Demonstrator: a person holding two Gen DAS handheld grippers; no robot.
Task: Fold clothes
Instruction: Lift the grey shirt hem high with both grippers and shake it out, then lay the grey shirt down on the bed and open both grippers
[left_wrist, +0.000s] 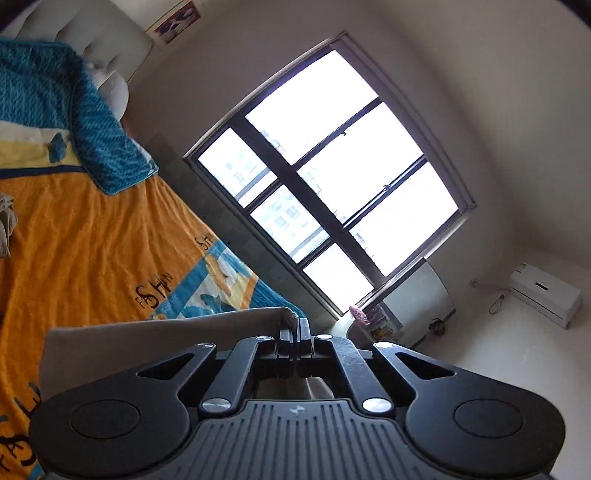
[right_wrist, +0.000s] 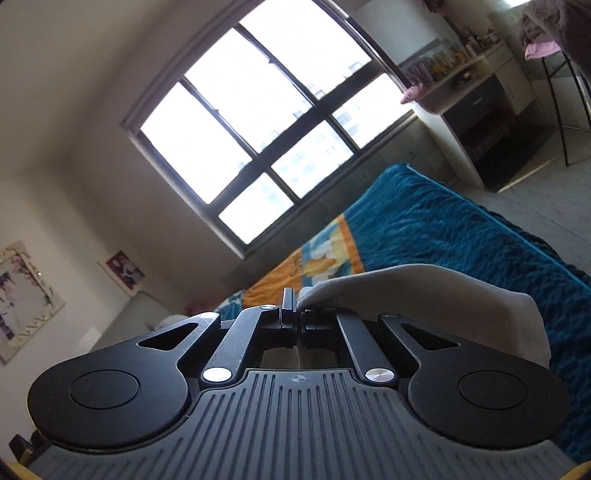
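Big bed (left_wrist: 92, 236) w/ a soft, wrinkly orange blanket, fuzzy blue edges. Bright window (left_wrist: 325, 170) w/ dark bars behind it. Beige cloth (left_wrist: 162, 332), smooth and thin, is held up over the bed, stretched btwn both tongs. Left tongs (left_wrist: 294, 326) clenched on one corner; right tongs (right_wrist: 295, 301) clenched on the other. Most of the cloth hangs hidden under the black tongs. Small crumpled thing (left_wrist: 6, 221) cut off at the edge, can't tell what.

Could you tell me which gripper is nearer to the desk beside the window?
Right, probably. The right gripper, shut on the beige garment, sees the desk large and close. From the left gripper, the desk looks smaller, farther.
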